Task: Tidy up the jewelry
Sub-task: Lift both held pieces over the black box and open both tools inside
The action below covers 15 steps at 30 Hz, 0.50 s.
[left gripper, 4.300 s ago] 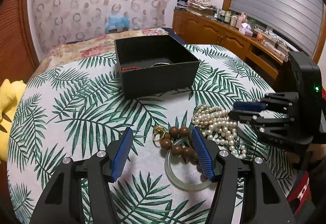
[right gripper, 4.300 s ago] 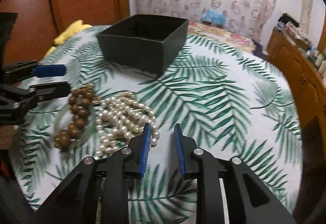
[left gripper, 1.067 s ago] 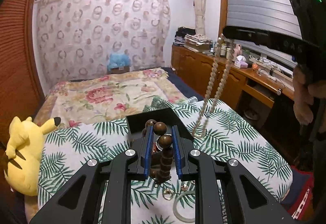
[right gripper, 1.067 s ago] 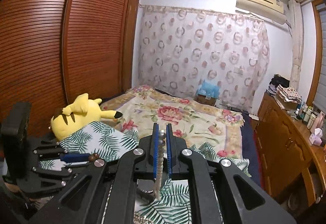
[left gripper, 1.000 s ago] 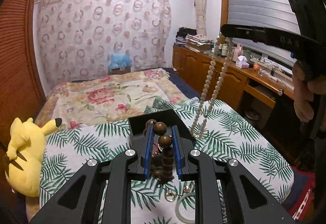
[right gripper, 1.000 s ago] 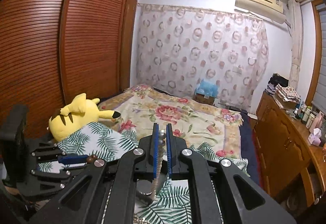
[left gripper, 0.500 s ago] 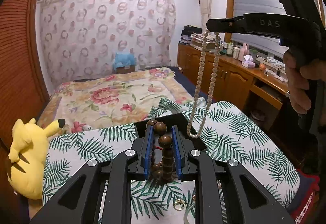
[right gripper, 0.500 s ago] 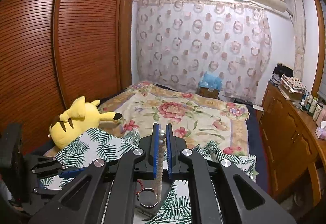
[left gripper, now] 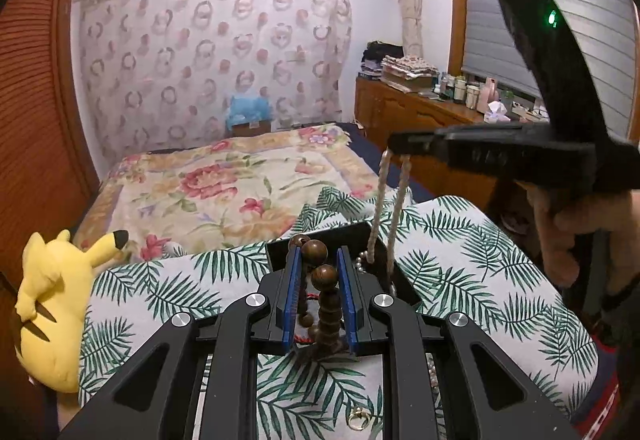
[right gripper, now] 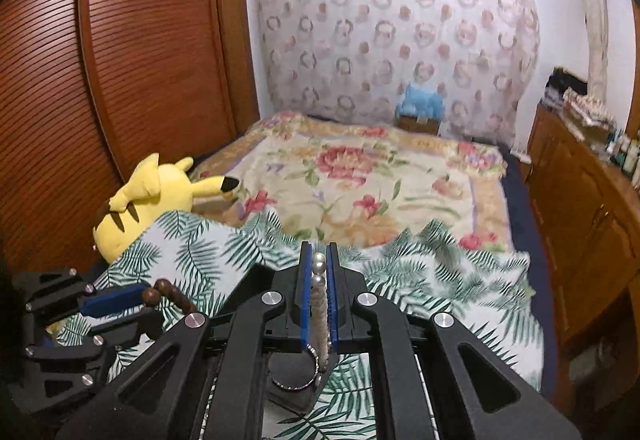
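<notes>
My left gripper [left gripper: 318,260] is shut on a brown wooden bead bracelet [left gripper: 325,282], which hangs between its blue pads above the black box [left gripper: 360,240]. In the right wrist view my right gripper [right gripper: 319,260] is shut on a pearl necklace [right gripper: 319,292]. Seen from the left wrist, that necklace [left gripper: 390,215] hangs in two strands from the right gripper [left gripper: 396,139] down into the box, where some pearls lie. A silver ring [right gripper: 294,374] and a red cord lie inside the box [right gripper: 288,396]. The left gripper [right gripper: 132,298] with the bracelet [right gripper: 168,296] shows at lower left in the right wrist view.
The box stands on a table with a palm-leaf cloth [left gripper: 480,280]. A gold ring [left gripper: 358,418] lies on the cloth near me. A yellow plush toy [left gripper: 52,304] sits at the table's left edge. A bed [left gripper: 224,191] lies beyond, a wooden sideboard [left gripper: 420,115] at right.
The right gripper has come down and toward the box, so the pearl strands now reach into it. The left gripper has edged forward over the box with the bracelet.
</notes>
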{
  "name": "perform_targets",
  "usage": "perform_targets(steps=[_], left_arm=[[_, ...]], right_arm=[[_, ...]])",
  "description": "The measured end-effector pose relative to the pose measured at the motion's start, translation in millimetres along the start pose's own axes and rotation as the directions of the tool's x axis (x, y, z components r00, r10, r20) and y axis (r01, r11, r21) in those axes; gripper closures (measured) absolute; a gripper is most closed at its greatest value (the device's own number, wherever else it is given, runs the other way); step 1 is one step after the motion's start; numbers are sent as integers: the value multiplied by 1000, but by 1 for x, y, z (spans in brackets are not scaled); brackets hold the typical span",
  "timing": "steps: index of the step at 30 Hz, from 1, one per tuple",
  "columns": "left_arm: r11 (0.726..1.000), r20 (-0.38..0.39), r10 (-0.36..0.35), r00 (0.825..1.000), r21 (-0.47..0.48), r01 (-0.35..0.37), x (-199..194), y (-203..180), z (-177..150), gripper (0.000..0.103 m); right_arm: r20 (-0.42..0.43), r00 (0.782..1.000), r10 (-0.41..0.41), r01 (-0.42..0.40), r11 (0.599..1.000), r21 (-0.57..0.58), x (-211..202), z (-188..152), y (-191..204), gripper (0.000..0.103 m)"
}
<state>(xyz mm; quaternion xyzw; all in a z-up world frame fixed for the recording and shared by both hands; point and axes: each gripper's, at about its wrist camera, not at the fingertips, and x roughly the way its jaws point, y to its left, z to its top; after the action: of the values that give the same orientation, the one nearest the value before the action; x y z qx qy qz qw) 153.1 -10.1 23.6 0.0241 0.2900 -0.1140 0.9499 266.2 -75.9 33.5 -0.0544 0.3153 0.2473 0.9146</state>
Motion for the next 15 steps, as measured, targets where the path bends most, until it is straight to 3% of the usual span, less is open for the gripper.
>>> perform_targets(steps=[6,15], left_arm=[[1000,-12,4,1000,-1,-4,9,1,2,86],[1000,-35,15,999,19,-15,34,-4,6,86]], right_arm=[[-38,999,19,-18,1000,20,20,-20,-2,94],[-38,999,29,-29,1000,8,12,-36,-8,94]])
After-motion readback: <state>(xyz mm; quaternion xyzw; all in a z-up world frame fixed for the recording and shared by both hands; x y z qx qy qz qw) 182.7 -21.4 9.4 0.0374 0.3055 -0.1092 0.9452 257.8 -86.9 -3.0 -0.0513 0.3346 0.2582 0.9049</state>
